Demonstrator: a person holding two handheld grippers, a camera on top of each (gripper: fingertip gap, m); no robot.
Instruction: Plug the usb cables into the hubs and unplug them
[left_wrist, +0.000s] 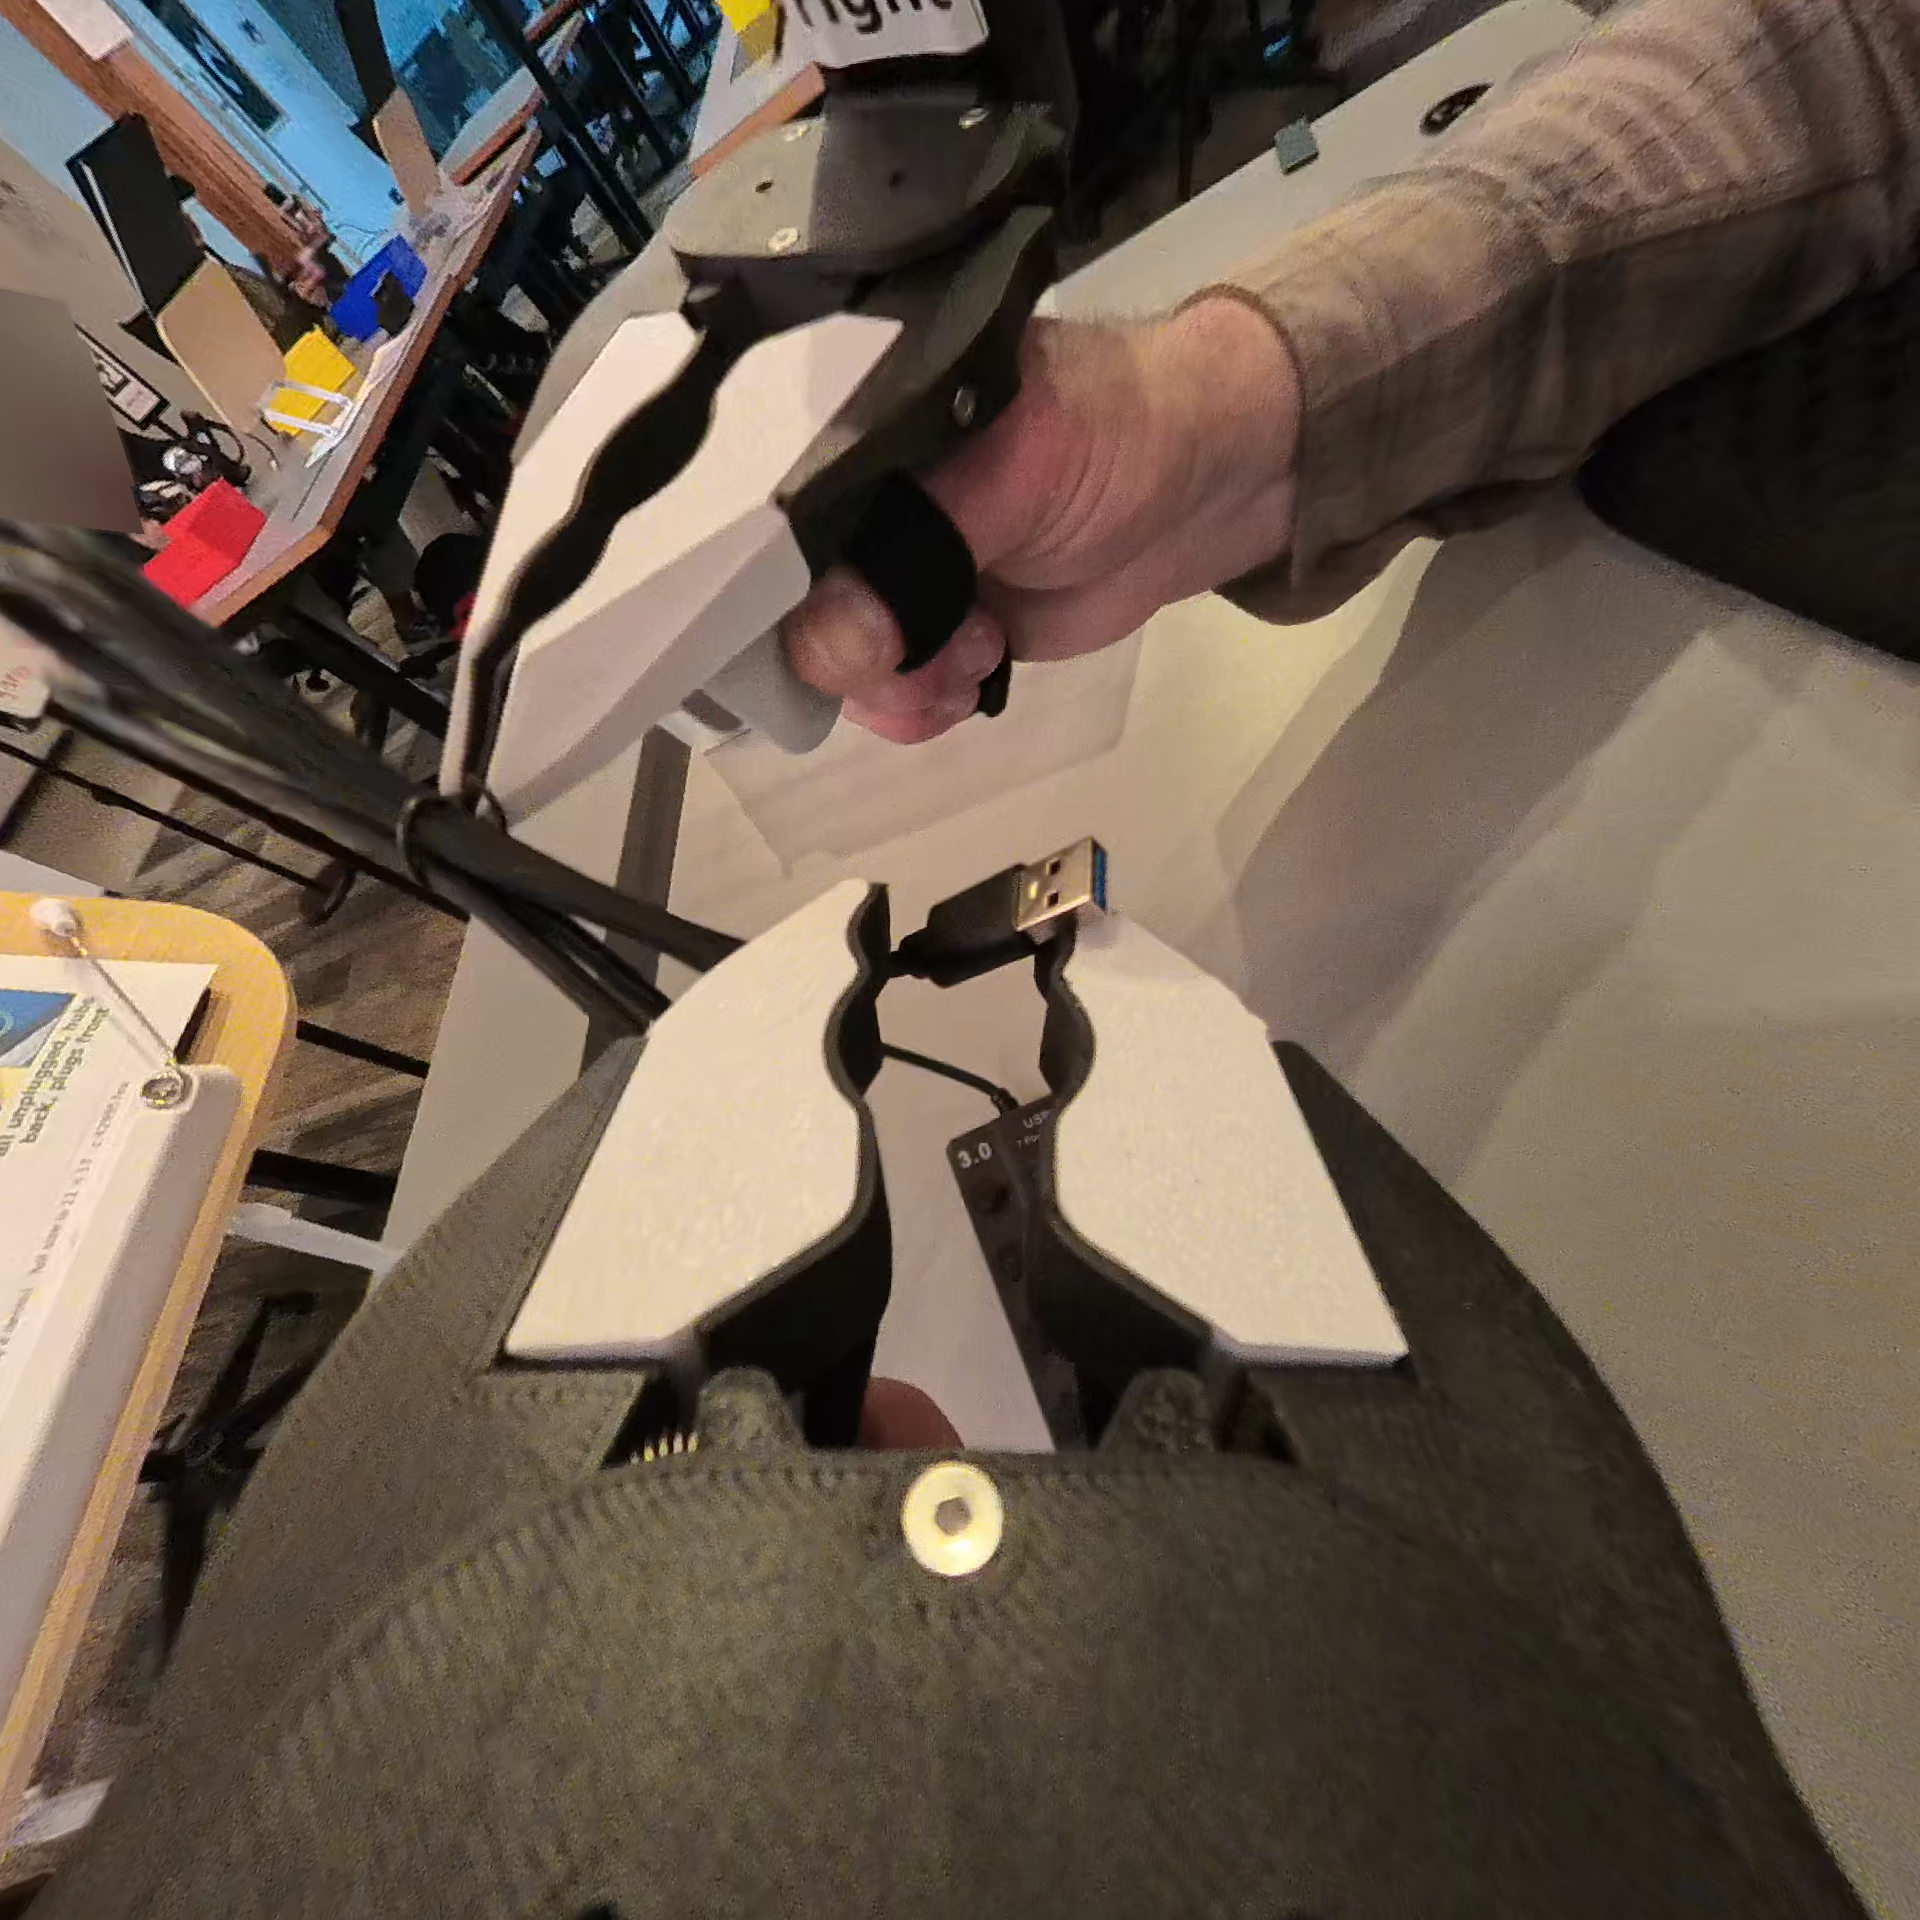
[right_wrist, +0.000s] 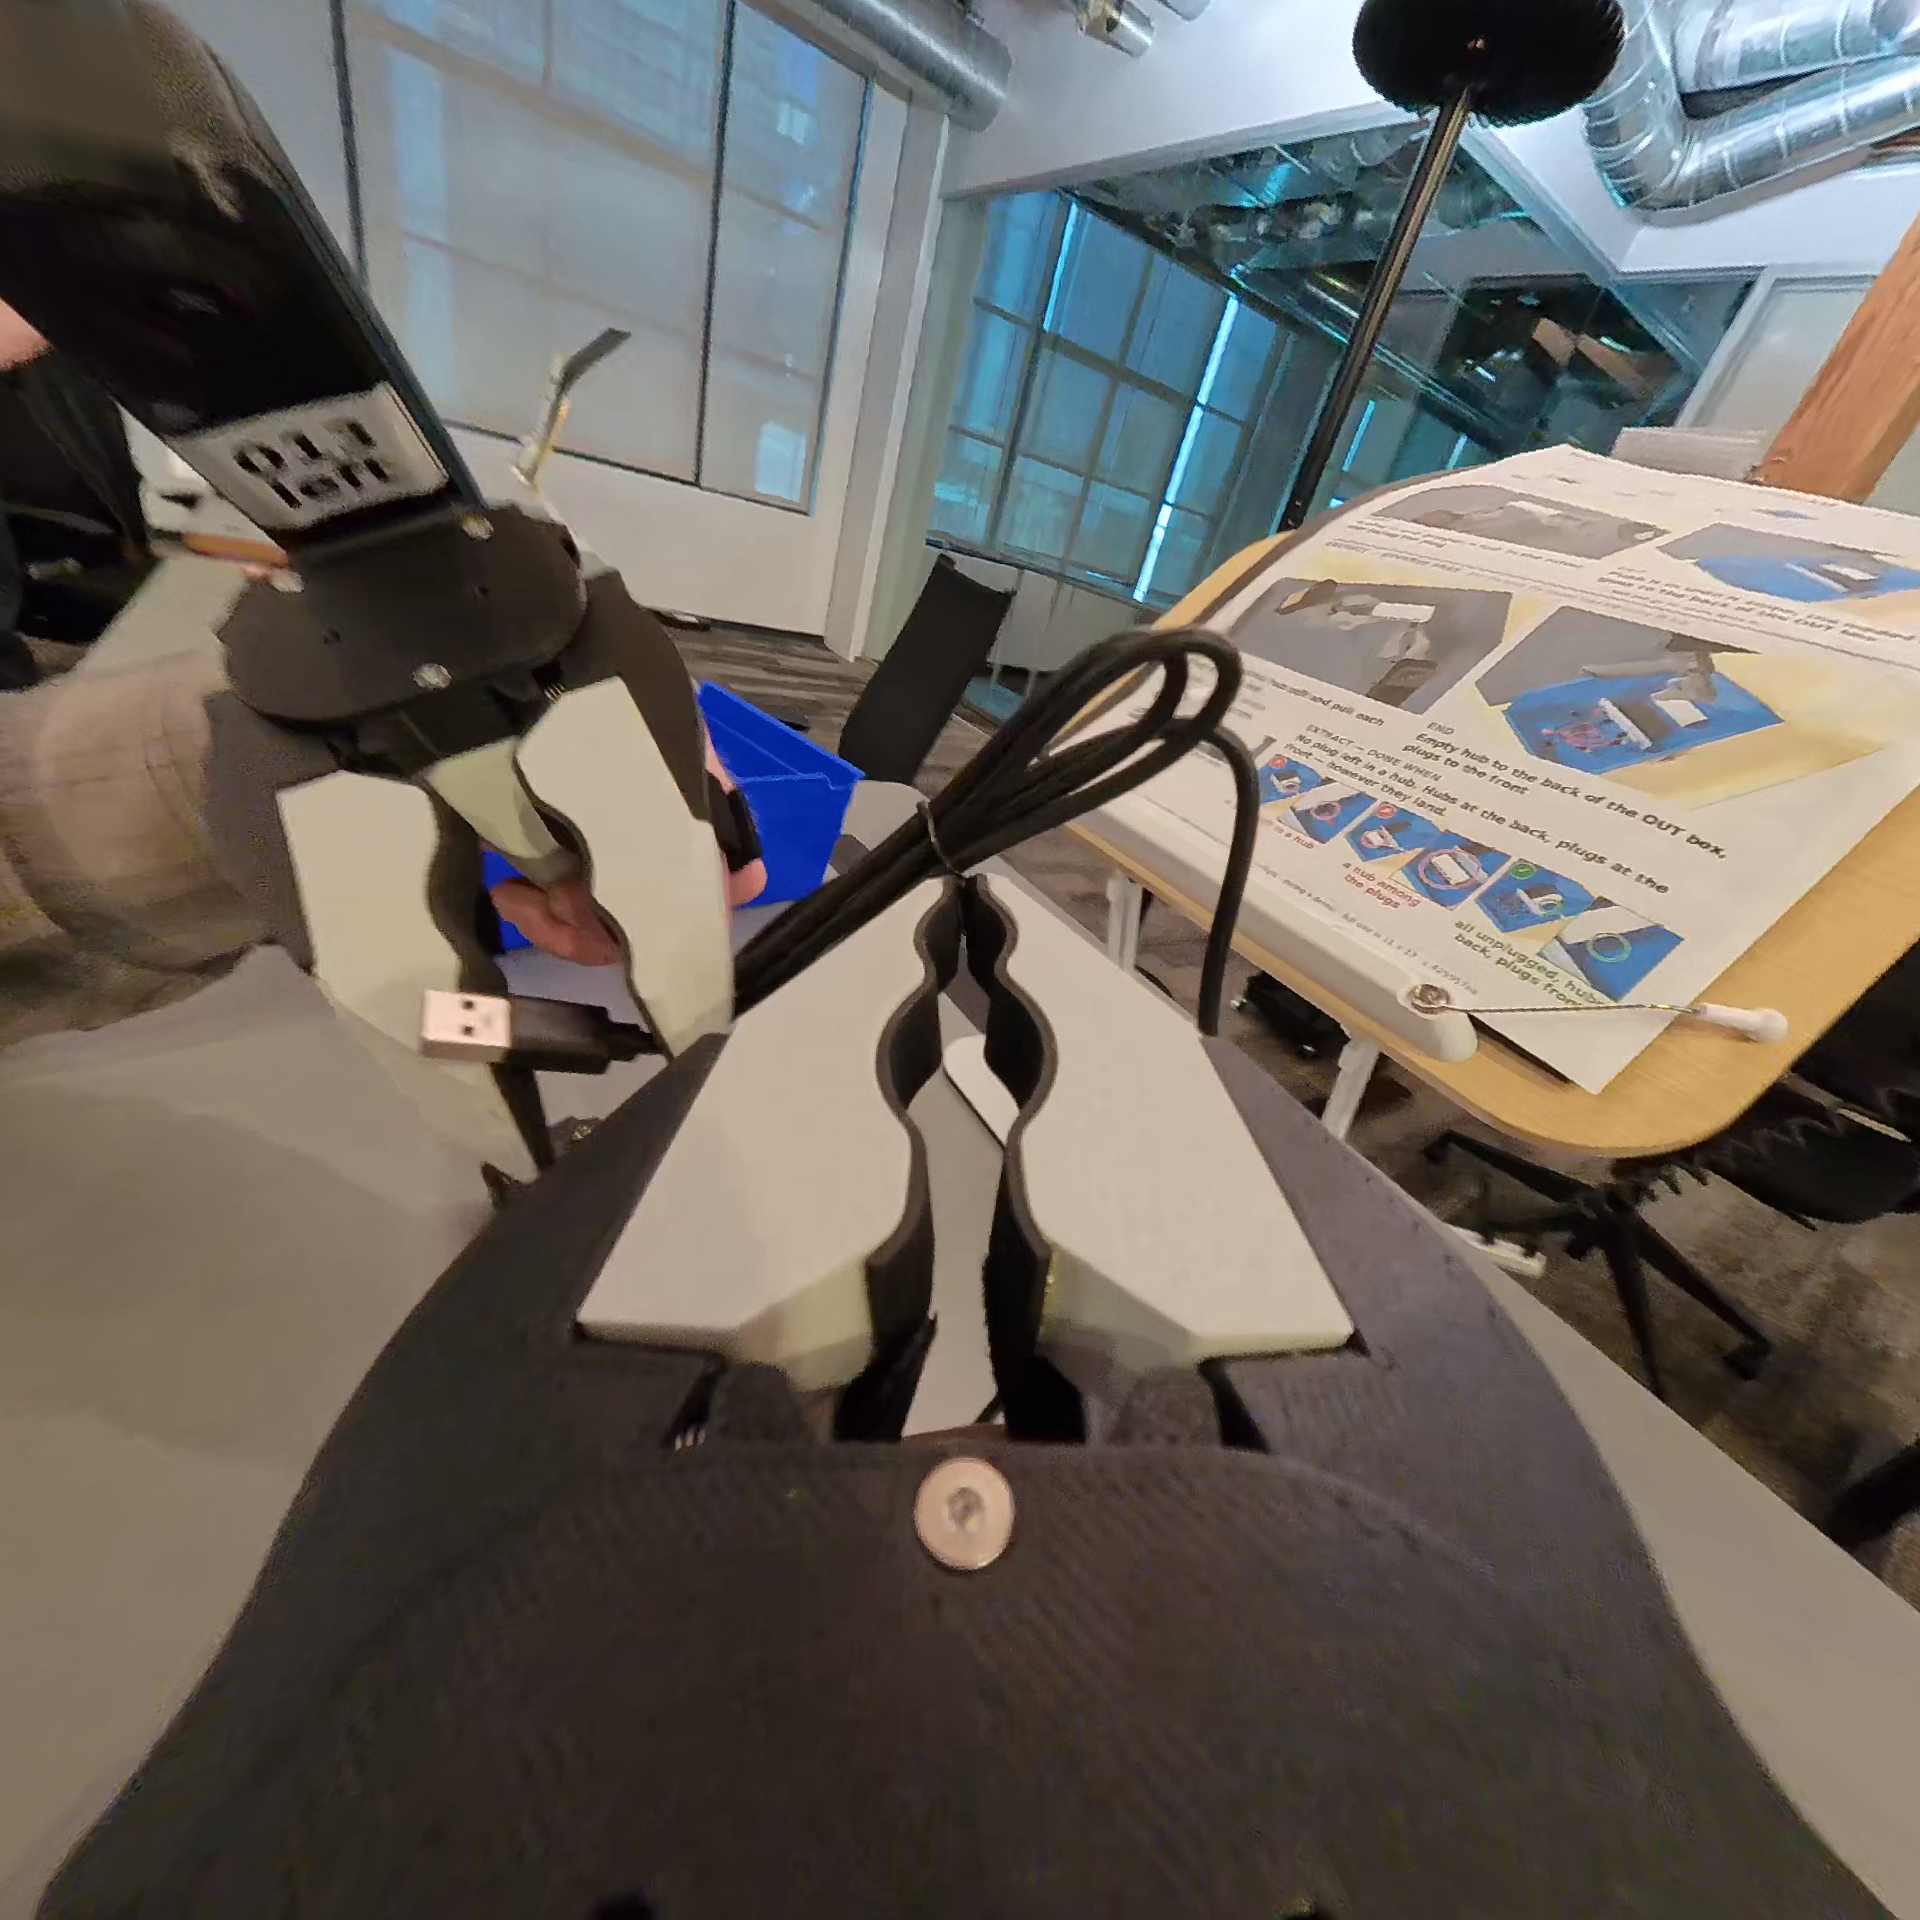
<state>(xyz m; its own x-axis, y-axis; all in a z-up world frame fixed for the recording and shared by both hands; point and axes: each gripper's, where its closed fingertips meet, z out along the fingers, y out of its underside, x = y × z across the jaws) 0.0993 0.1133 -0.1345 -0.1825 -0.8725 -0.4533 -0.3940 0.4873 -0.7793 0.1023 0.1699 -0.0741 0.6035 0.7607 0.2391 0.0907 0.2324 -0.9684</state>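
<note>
My left gripper (left_wrist: 977, 925) is shut on the black body of a USB plug (left_wrist: 1049, 883), whose silver end sticks out to the right past the fingertips. A black hub (left_wrist: 987, 1184) lies on the white table (left_wrist: 1558, 935) below, seen between the fingers. My right gripper (right_wrist: 961, 894) is shut on a tied bundle of black cable (right_wrist: 1039, 758) that loops up and away. In the left wrist view the right gripper (left_wrist: 468, 790) reaches down from above and pinches that bundle (left_wrist: 312, 769). In the right wrist view the left gripper (right_wrist: 551, 1023) holds the plug (right_wrist: 468, 1023) at left.
A blue bin (right_wrist: 779, 800) stands behind the left gripper. A printed instruction sheet (right_wrist: 1558, 748) lies on a tilted wooden board (right_wrist: 1558, 1101) at right; it also shows in the left wrist view (left_wrist: 62, 1143). A black pole (right_wrist: 1392, 260) rises behind. A person's hand (left_wrist: 1122, 499) grips the right gripper. The grippers' ends are close to 8 cm from one another.
</note>
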